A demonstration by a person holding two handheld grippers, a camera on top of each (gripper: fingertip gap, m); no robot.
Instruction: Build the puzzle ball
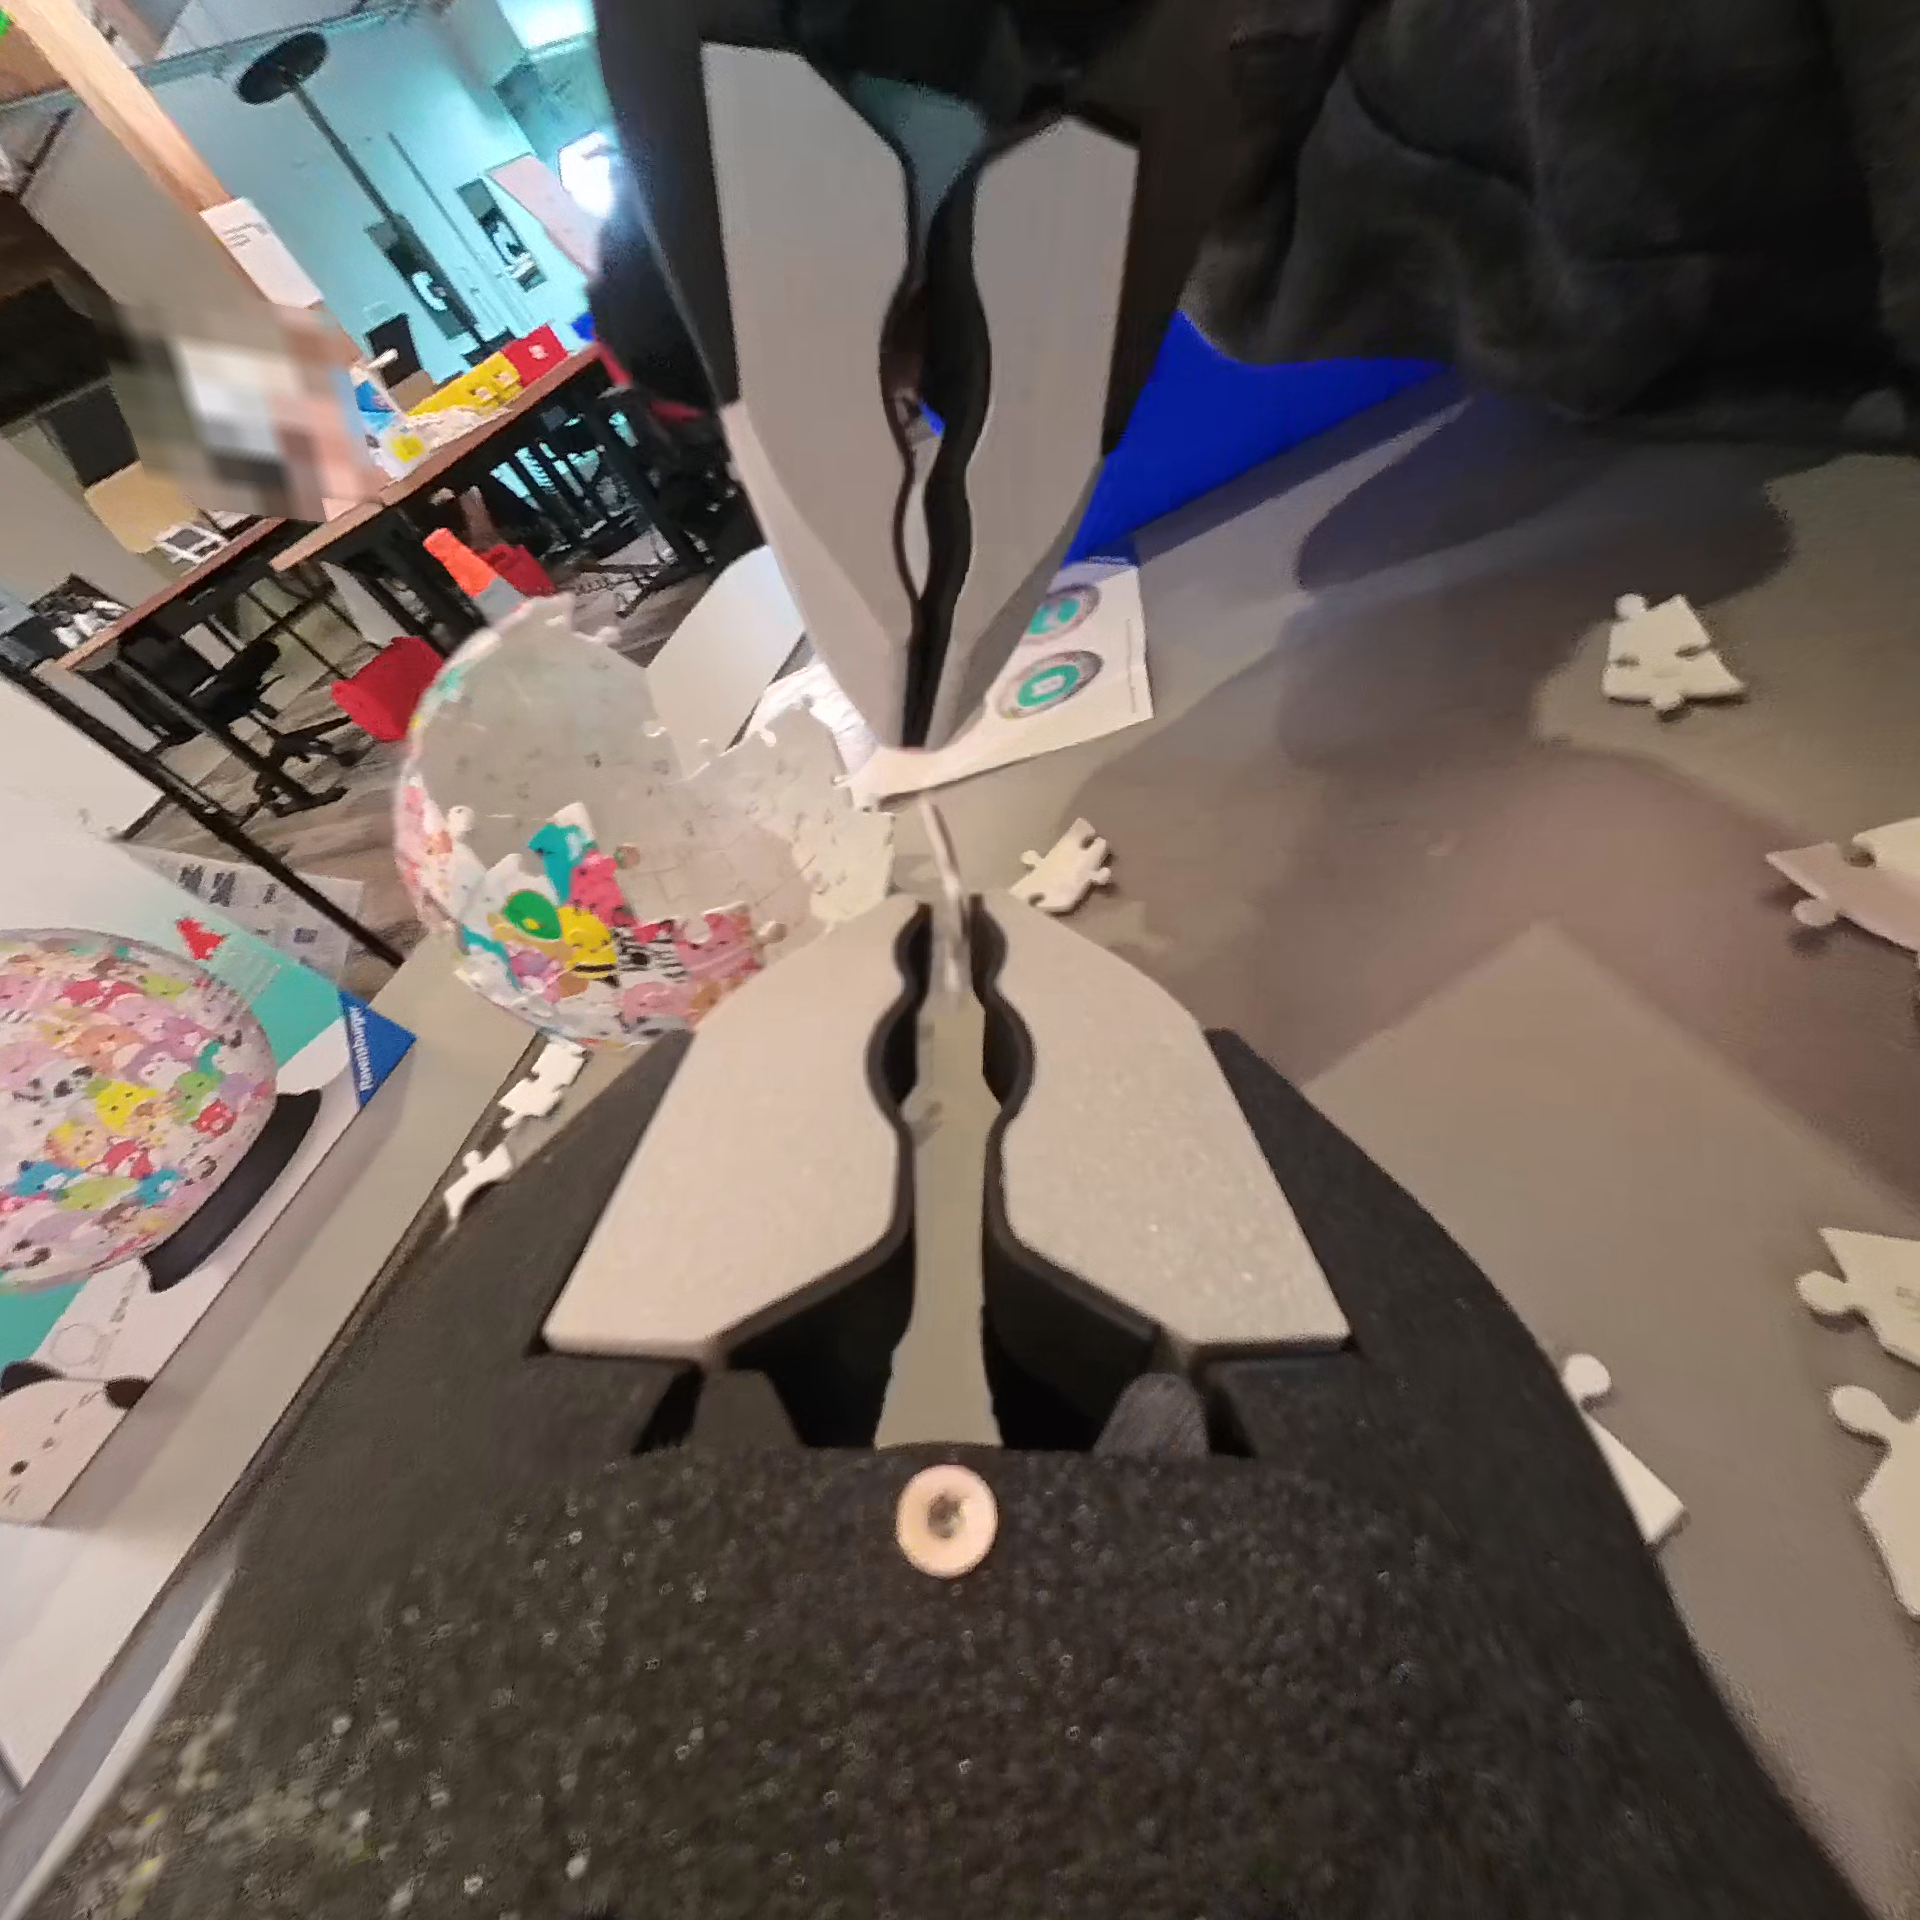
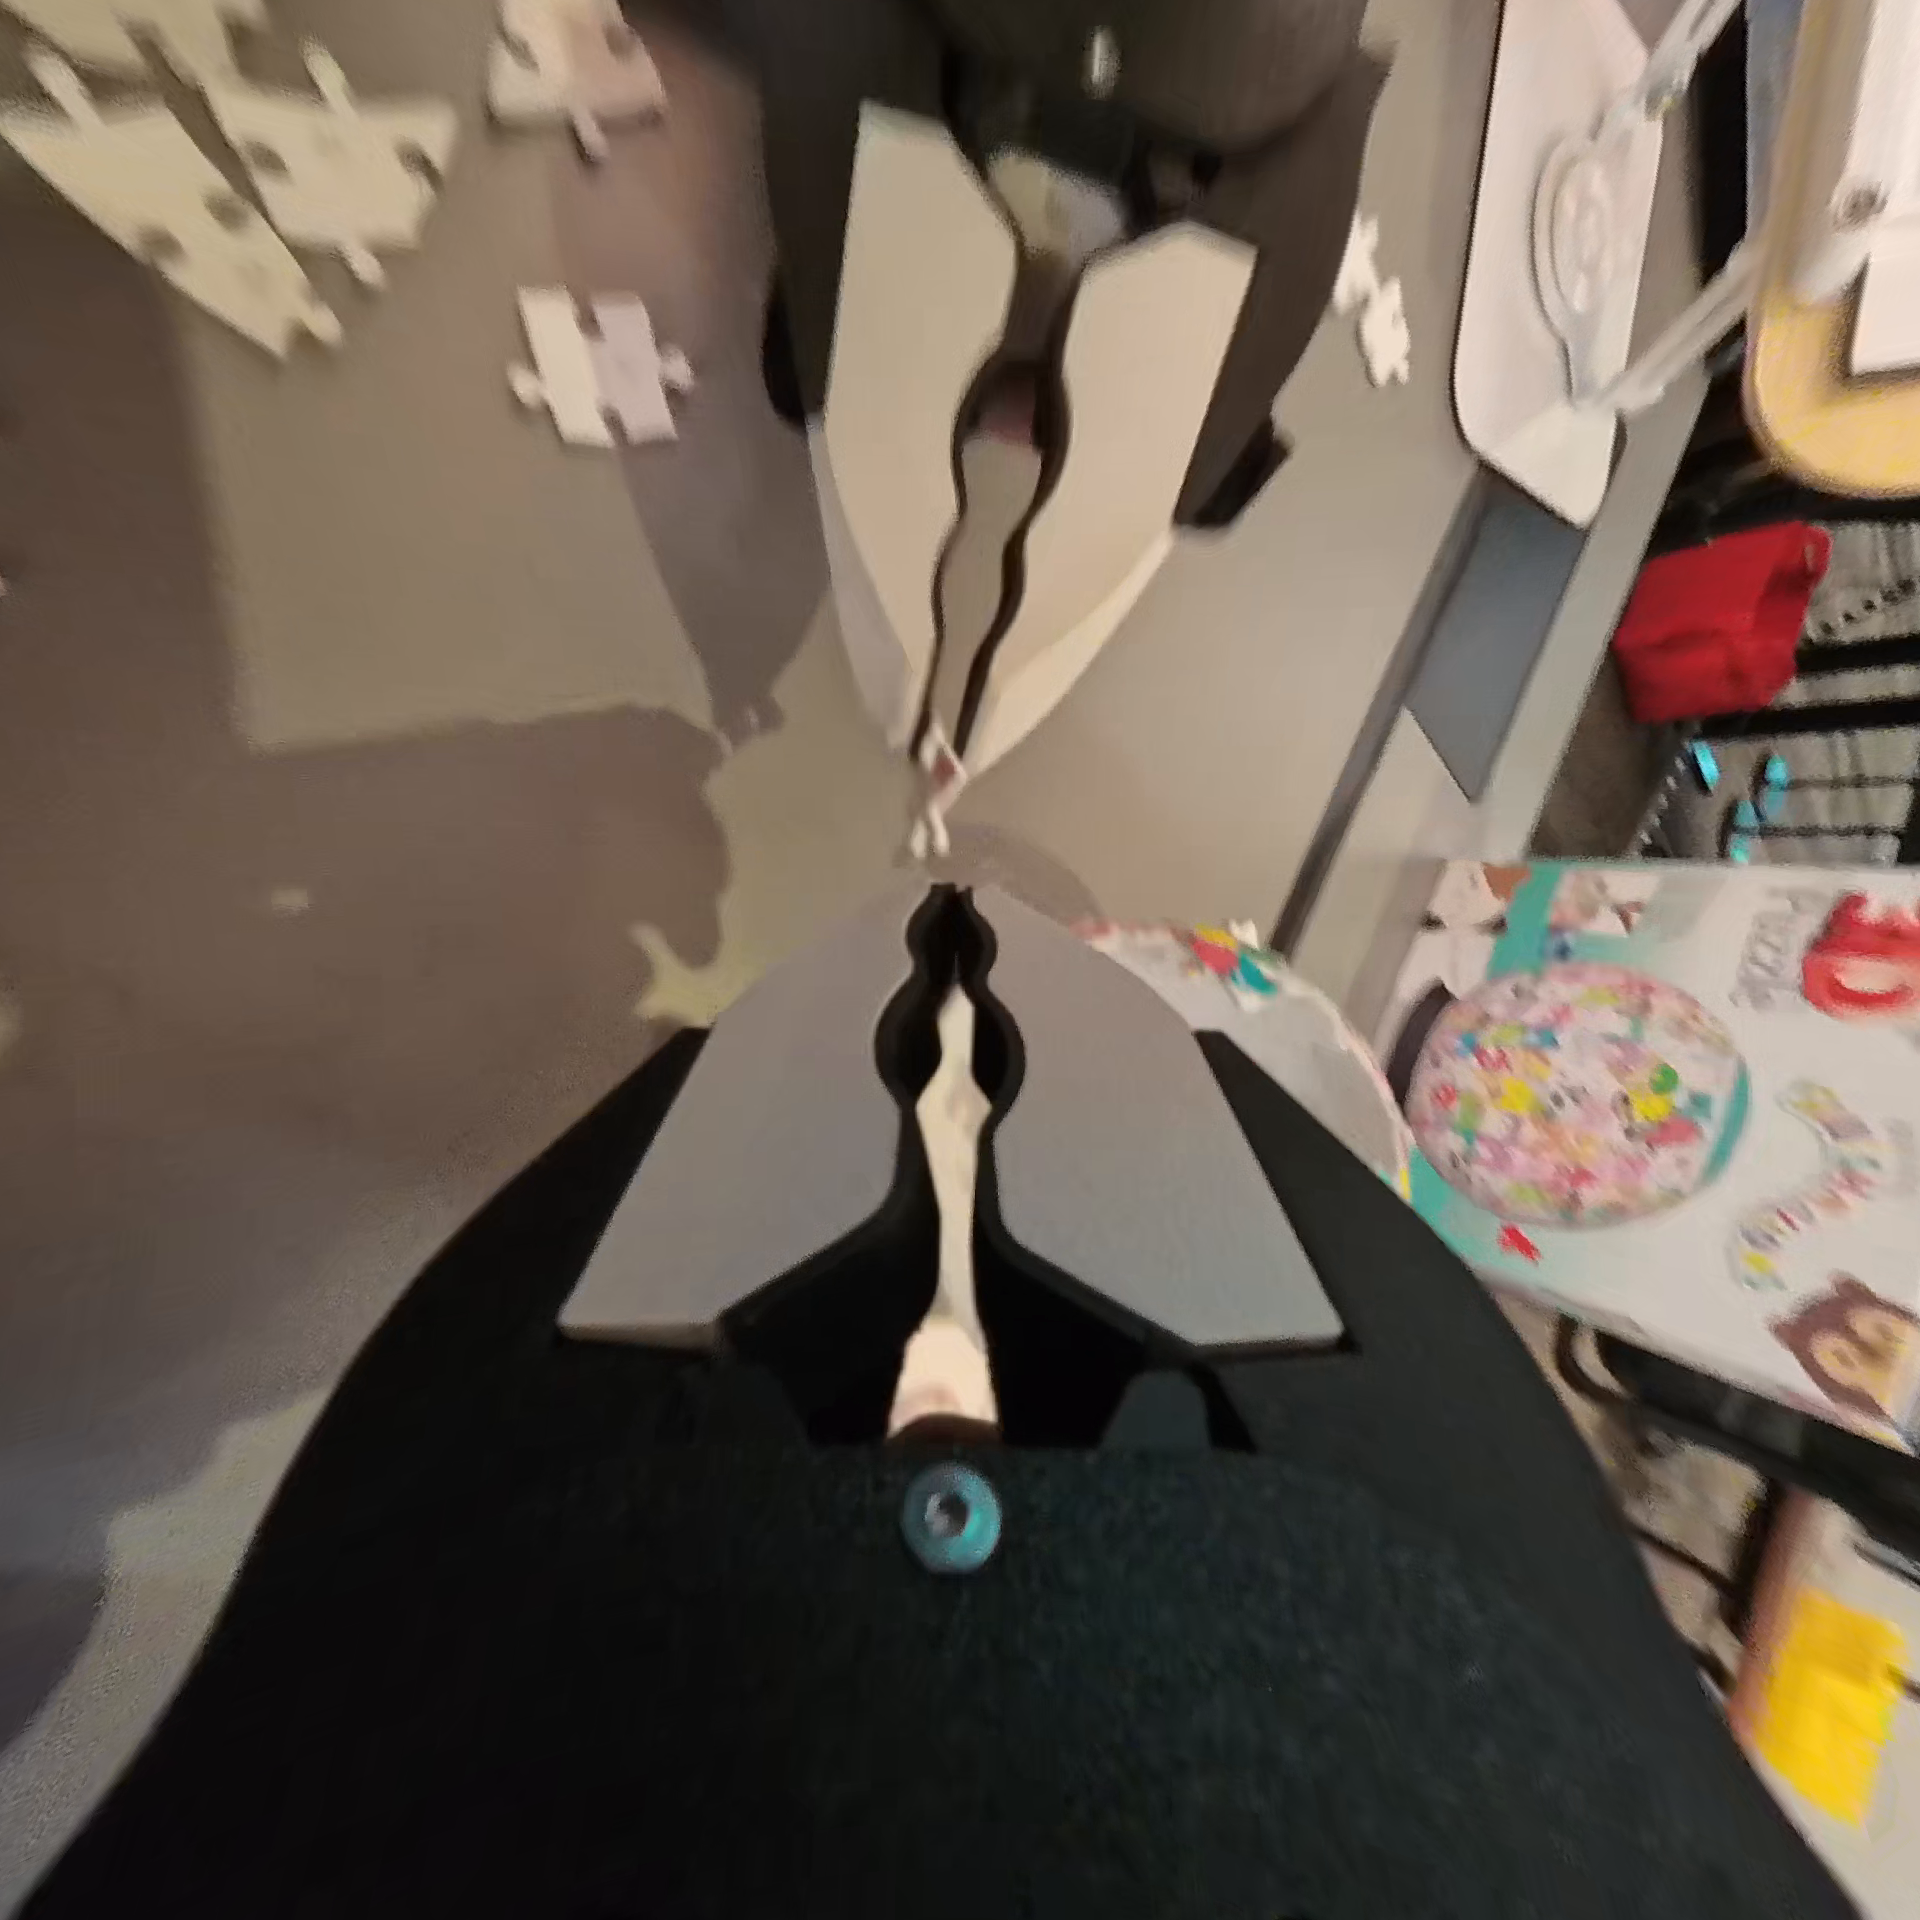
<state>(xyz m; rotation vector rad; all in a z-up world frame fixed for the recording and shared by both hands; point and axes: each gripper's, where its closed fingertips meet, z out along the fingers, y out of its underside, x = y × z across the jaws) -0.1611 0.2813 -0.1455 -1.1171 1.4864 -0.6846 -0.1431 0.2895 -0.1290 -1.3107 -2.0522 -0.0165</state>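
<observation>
My left gripper is shut on a white puzzle piece, seen edge-on and sticking out past its tips. My right gripper comes in from the far side, tip to tip with the left. Its jaws are shut with nothing visible between them. In the right wrist view, the right gripper faces the left gripper, and the piece lies between their tips. I cannot tell whether the right tips touch it. The half-built puzzle ball stands left of the grippers and also shows in the right wrist view.
The puzzle box lies at the table's left edge. Loose white pieces lie scattered on the grey table, with more showing in the right wrist view. A printed sheet lies behind the grippers. A person's dark clothing fills the far side.
</observation>
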